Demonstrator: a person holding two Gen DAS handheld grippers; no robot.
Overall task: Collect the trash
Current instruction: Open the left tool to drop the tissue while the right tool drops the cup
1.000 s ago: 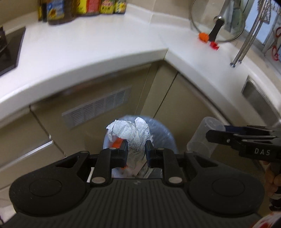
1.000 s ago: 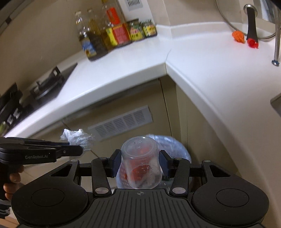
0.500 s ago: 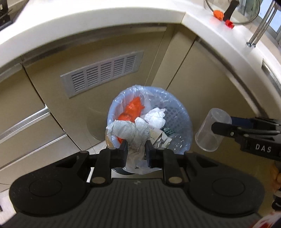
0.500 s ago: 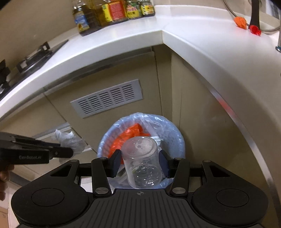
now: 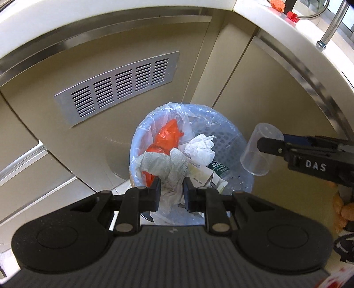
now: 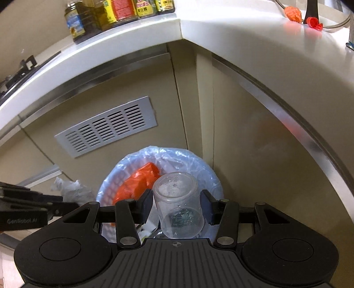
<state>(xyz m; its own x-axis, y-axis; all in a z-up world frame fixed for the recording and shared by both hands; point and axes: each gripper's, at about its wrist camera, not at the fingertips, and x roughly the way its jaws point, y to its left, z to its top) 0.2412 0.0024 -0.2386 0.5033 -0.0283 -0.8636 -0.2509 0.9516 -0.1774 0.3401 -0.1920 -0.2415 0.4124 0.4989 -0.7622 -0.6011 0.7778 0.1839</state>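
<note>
Left gripper (image 5: 171, 190), clamped on crumpled paper (image 5: 164, 165), and right gripper (image 6: 176, 207), gripping a clear cup (image 6: 178, 205), have both descended, the lined bin (image 5: 227, 141) now directly beneath them, ready for release.

Bottles (image 6: 119, 15) cut off by top edge; bin (image 6: 199, 168) near rim hidden behind cup (image 6: 177, 203).

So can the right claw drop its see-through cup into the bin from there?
Probably yes. The right claw holds the clear plastic cup just above the blue bag-lined trash bin, and nothing sits between them. The bin is open, though fairly full.
</note>
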